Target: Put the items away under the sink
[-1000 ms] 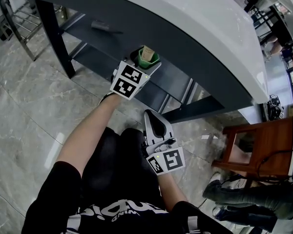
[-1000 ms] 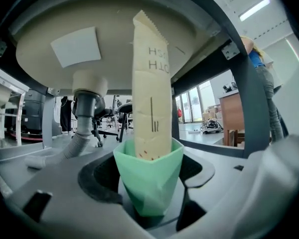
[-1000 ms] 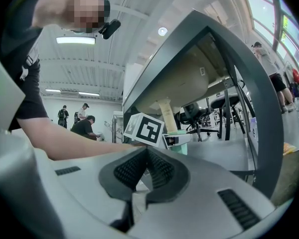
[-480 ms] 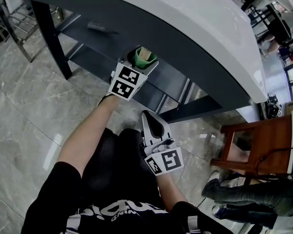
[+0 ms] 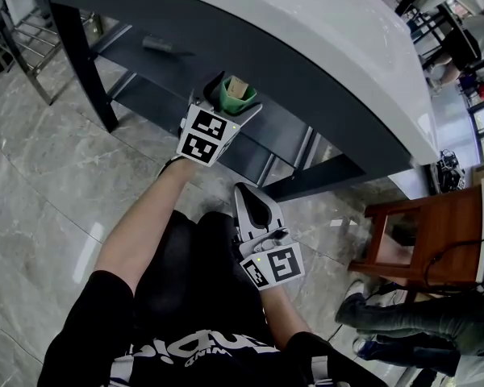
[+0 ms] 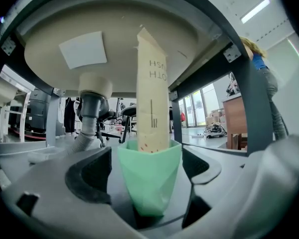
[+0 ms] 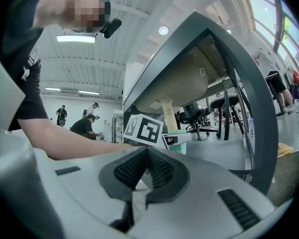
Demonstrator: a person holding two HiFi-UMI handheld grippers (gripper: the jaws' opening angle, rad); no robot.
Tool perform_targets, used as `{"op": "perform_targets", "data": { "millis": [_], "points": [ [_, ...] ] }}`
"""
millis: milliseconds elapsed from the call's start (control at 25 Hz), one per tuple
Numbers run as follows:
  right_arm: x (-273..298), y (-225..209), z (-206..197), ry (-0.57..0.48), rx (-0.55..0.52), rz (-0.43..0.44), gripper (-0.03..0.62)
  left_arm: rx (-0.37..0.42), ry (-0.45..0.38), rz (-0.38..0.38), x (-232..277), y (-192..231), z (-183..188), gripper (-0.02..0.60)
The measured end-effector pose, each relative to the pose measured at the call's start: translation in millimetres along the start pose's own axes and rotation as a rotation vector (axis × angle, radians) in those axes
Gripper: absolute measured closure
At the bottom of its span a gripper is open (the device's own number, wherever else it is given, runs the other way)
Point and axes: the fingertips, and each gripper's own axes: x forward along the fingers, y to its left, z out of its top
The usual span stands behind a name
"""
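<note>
The left gripper (image 5: 235,103) clamps a green cup (image 6: 149,176) with a tall cream carton (image 6: 152,93) standing in it, at the front of the dark lower shelf (image 5: 145,63) under the white counter (image 5: 323,31). Ahead of the cup, at eleven o'clock, are the sink bowl's underside (image 6: 109,44) and its grey drain pipe (image 6: 92,118). The right gripper (image 7: 147,171) hangs at six o'clock from the cup, jaws pressed together on nothing. A wooden stool (image 5: 423,236) stands at four o'clock on the grey marble floor (image 5: 40,176).
</note>
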Motion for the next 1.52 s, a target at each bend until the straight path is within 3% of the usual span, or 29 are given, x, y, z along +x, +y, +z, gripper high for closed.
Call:
{"op": "perform_targets", "data": {
  "millis": [440, 640, 880, 920, 1000, 1080, 1200, 1520],
  "points": [
    [-9, 2, 0, -0.011, 0.004, 0.011, 0.577, -0.036, 0.021, -0.073, -83, -23, 6, 0.147],
    [-13, -3, 1, -0.018, 0.013, 0.003, 0.577, -0.051, 0.0, -0.013, -133, -23, 11, 0.149],
    [-15, -3, 3, -0.027, 0.017, 0.009, 0.577, -0.044, -0.101, 0.103, -171, -7, 29, 0.161],
    [-14, -2, 2, -0.027, 0.018, 0.011, 0.576, -0.045, -0.108, 0.124, -174, -3, 30, 0.213],
    [-12, -1, 2, -0.024, 0.018, 0.015, 0.577, -0.032, -0.113, 0.171, -180, 5, 29, 0.417],
    [-9, -1, 0, -0.019, 0.019, 0.019, 0.577, -0.02, -0.119, 0.201, -184, 12, 28, 0.511],
    [-2, 0, -3, -0.012, 0.028, 0.021, 0.577, -0.028, -0.119, 0.192, -185, 16, 25, 0.561],
    [26, 21, 20, 0.113, 0.003, 0.072, 0.577, -0.077, -0.1, 0.18, -200, 39, 50, 0.563]
  ]
}}
